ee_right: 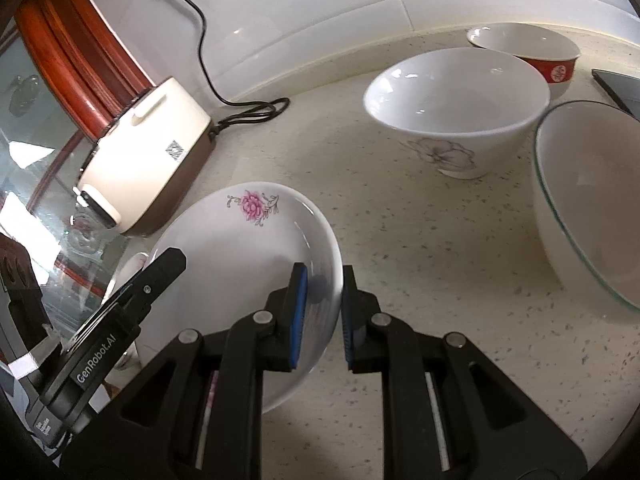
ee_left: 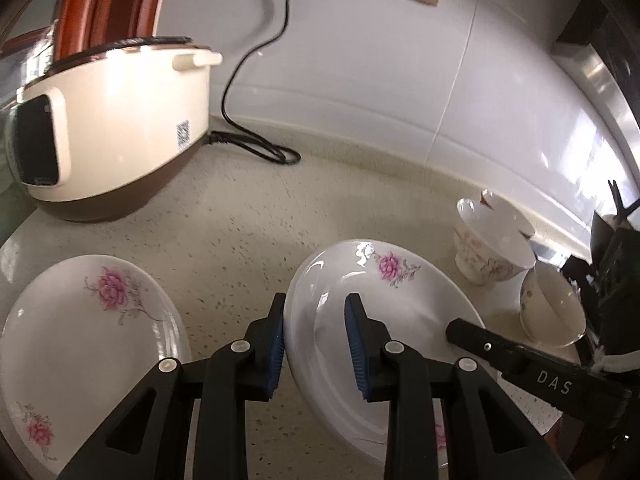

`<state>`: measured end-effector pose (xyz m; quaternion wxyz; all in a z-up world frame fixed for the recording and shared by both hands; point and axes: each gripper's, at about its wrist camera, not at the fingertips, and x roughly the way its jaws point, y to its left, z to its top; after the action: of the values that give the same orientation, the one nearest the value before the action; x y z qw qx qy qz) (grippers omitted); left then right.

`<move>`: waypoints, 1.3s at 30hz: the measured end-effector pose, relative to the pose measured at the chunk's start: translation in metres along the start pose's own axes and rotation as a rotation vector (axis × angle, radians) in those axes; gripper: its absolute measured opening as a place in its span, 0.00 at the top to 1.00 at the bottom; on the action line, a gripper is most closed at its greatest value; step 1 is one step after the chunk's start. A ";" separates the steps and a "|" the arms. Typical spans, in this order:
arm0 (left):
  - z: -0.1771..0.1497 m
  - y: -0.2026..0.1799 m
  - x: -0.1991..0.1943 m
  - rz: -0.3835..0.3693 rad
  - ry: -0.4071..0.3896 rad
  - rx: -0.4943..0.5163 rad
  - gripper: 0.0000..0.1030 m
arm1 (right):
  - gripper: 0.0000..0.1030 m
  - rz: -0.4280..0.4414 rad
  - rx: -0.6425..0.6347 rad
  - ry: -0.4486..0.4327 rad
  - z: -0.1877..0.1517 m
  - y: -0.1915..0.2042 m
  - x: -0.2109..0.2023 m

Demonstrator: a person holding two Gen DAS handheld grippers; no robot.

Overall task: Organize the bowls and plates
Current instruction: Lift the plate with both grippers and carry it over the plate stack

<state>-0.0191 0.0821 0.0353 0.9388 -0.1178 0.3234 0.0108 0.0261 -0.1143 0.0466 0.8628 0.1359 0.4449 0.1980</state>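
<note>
- Left gripper (ee_left: 316, 344) nearest in the left wrist view, blue pads astride the near-left rim of a white flowered plate (ee_left: 384, 300); pads apart, one outside the rim, one over the well, grip not clearly closed.
- Right gripper (ee_right: 323, 316) likewise straddling the same plate's (ee_right: 248, 248) opposite rim, blue pads either side of the edge, narrow gap visible.
- Plate tilted over the speckled countertop (ee_left: 240, 220), between both tools.
- Left of it, a second flowered plate (ee_left: 80, 340) flat on the counter.
- Further right, a glass-rimmed bowl (ee_right: 588, 208), then a white bowl with a grey flower (ee_right: 460, 108).
- Beyond that, a red-banded bowl (ee_right: 528, 52) near the tiled wall.
- Far left, cream rice cooker (ee_left: 112, 128) with black cord (ee_left: 256, 144).
</note>
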 end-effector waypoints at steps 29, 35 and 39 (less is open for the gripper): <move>-0.036 0.079 -0.062 0.023 -0.142 -0.361 0.71 | 0.81 0.142 -0.299 -0.125 -0.023 0.095 0.003; -0.039 0.084 -0.070 0.035 -0.182 -0.387 0.71 | 0.81 0.183 -0.267 -0.107 -0.024 0.092 0.006; -0.042 0.087 -0.079 0.036 -0.225 -0.409 0.71 | 0.81 0.202 -0.262 -0.108 -0.027 0.099 0.009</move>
<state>-0.1156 0.1612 0.0326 0.9252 -0.2979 0.2097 0.1059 -0.0133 -0.0208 0.0661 0.8715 0.0765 0.3525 0.3323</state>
